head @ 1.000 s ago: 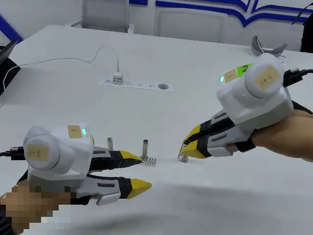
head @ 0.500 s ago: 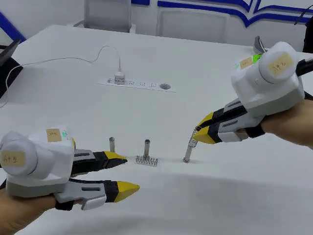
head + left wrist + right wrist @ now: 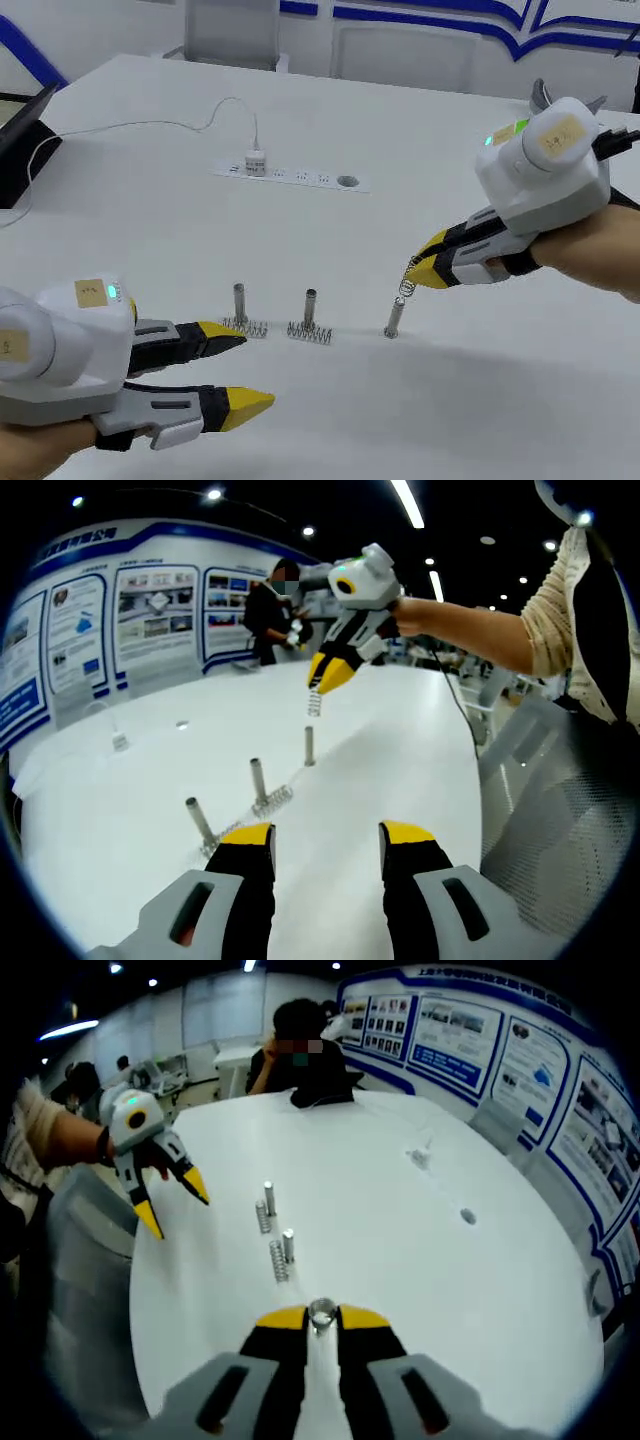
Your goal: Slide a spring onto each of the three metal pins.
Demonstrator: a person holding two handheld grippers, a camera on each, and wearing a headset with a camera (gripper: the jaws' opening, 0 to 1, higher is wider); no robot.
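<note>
Head view, taken from the left: the left gripper (image 3: pixel 255 370) hangs low over the table (image 3: pixel 200 230), well to the left of the middle pin (image 3: pixel 310 306), with its jaws parted and nothing between them. For this step it does best out of the way, since a knock could, I judge, roll the loose springs. The left pin (image 3: pixel 240 300) stands just left of the middle pin with one loose spring (image 3: pixel 245 327) lying flat at its foot. A second loose spring (image 3: pixel 309 333) lies flat at the foot of the middle pin itself. Neither is threaded on, so those two pins are not yet done. Right of the middle pin stands the right pin (image 3: pixel 396 317), bare, and the step in hand looks to be seating the held spring (image 3: pixel 407 286) on it. To do that well, the right gripper (image 3: pixel 415 272) should bring the coil's lower end square over the pin's top and hold the coil in line with the pin. It should then lower until several turns are on, and only then let go; released early, the spring would likely tip off and roll. The right gripper's jaws are closed on the held spring's upper end, and the coil hangs below the yellow tips. Its lower end is just above the right pin's top and, in the left gripper view, apart from it. In the right gripper view the held spring appears end-on, a ring pinched between the tips.
</note>
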